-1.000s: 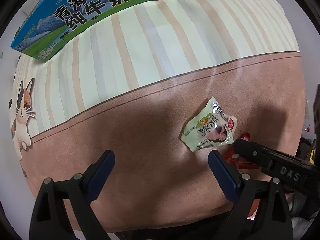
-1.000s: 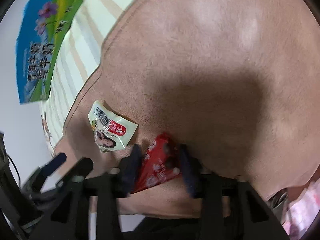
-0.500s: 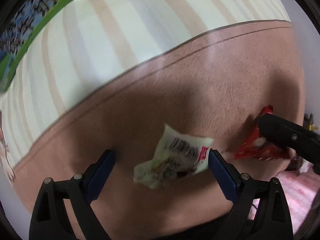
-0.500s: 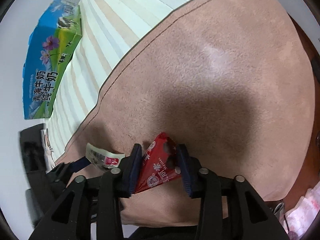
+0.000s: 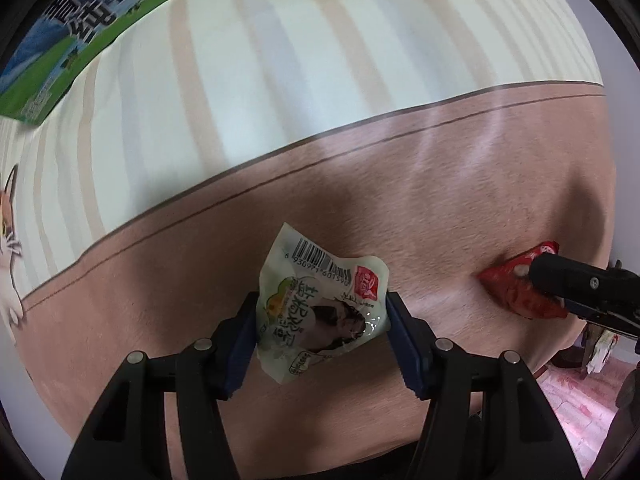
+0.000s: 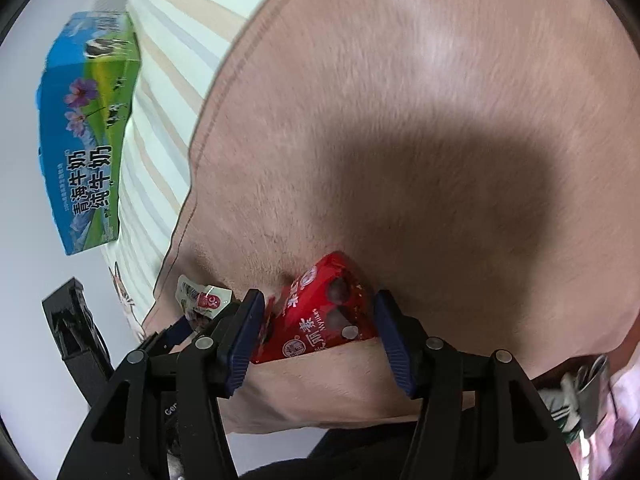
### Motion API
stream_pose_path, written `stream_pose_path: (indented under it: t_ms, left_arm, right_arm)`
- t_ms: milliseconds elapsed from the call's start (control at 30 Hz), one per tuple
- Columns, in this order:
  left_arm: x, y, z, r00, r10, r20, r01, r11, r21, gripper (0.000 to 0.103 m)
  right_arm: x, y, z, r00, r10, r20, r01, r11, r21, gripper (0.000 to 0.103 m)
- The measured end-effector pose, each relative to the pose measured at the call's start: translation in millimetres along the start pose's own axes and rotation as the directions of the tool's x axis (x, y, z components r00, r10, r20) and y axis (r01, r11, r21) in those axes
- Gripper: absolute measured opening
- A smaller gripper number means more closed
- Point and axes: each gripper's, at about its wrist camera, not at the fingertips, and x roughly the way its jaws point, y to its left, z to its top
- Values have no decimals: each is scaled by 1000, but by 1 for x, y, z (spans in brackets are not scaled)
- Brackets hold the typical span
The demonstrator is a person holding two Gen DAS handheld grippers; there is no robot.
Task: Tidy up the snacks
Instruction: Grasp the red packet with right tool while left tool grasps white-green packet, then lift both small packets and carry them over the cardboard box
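Note:
My left gripper (image 5: 322, 312) is shut on a white-and-green snack packet (image 5: 320, 300) with a barcode, low over the brown cloth (image 5: 400, 184). My right gripper (image 6: 318, 320) is shut on a red snack packet (image 6: 320, 312) that rests on the brown cloth (image 6: 400, 120). In the left wrist view the red packet (image 5: 516, 284) lies to the right, with the right gripper's black finger over it. In the right wrist view the white packet (image 6: 202, 300) shows at lower left between the left gripper's fingers.
A blue-and-green milk carton box (image 6: 88, 128) stands on the striped cloth (image 5: 280, 60) at the far left; it also shows at the top left of the left wrist view (image 5: 80, 20). A cat picture (image 5: 8, 240) marks the cloth's left edge. The table's near edge is just below both grippers.
My left gripper moved to the white packet and closed on it; the packet now stands between its fingers. My right gripper has stayed shut on the red packet.

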Motion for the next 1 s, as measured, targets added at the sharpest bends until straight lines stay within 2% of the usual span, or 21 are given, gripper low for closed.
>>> stream_pose_path:
  t_ms: [167,267,367,400,500,633,800,1000]
  left_arm:
    - [7,-4,6,1000,5,5,-4,1000,-10,59]
    - [12,-8,13,1000,1,10,-1,1000,-17,59]
    - [13,-20,20,1000,4,22,-3,1000,-21,59]
    - [11,-11,14,1000,2,24,-2,1000,-22,59]
    - [9,0,0,1000,-4,30,5,1000,-27,58]
    - [8,6,-4,999,-18,39,19,999,-39,58]
    - [-4,16,-4,997,-36,65,41,997,-73,58]
    - [-42,43,-6,987,-78,140,96,988,-121,58]
  right_arm:
    - [15,11,0,998,-65,-6,64,998,-12,62]
    - [23,22,-2,992,-125,2,125,990,-64,62]
    - [30,34,-9,983,-180,34,183,973,-139,53]
    - [31,39,-12,980,-193,50,199,965,-173,49]
    - [32,54,-26,968,-225,110,247,930,-271,43]
    - [31,66,-36,965,-219,145,256,910,-325,43]
    - [17,77,-36,969,-177,170,227,909,-349,42]
    - [-18,103,-28,970,-109,219,189,902,-388,42]
